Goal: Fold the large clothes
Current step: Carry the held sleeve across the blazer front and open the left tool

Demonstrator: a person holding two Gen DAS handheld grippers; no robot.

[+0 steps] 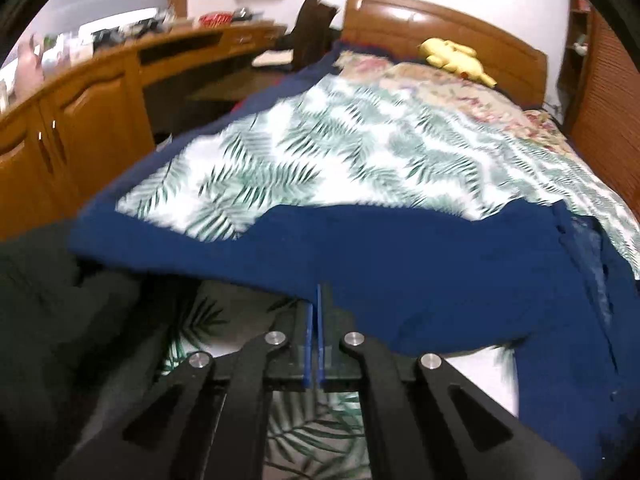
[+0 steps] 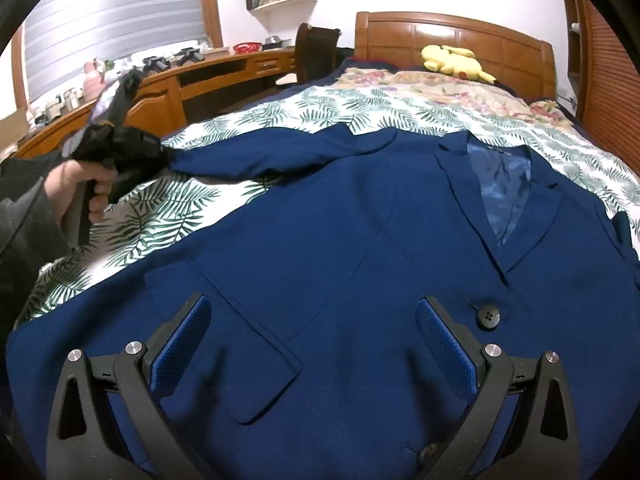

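Observation:
A navy blue suit jacket (image 2: 340, 240) lies front up on the bed, collar toward the headboard. Its sleeve (image 2: 256, 160) stretches out to the left. My left gripper (image 1: 314, 300) is shut on the sleeve's end (image 1: 360, 248) and holds it lifted above the bed; it also shows in the right wrist view (image 2: 160, 154), held by a hand. My right gripper (image 2: 312, 320) is open and empty, hovering just above the jacket's lower front near a flap pocket (image 2: 248, 340) and a black button (image 2: 488, 316).
The bed has a palm-leaf sheet (image 2: 160, 212) and a floral cover (image 2: 440, 84). A yellow plush toy (image 2: 452, 60) lies by the wooden headboard (image 2: 460, 32). A wooden desk with cabinets (image 2: 160, 92) and a chair (image 2: 316, 52) stand at the left.

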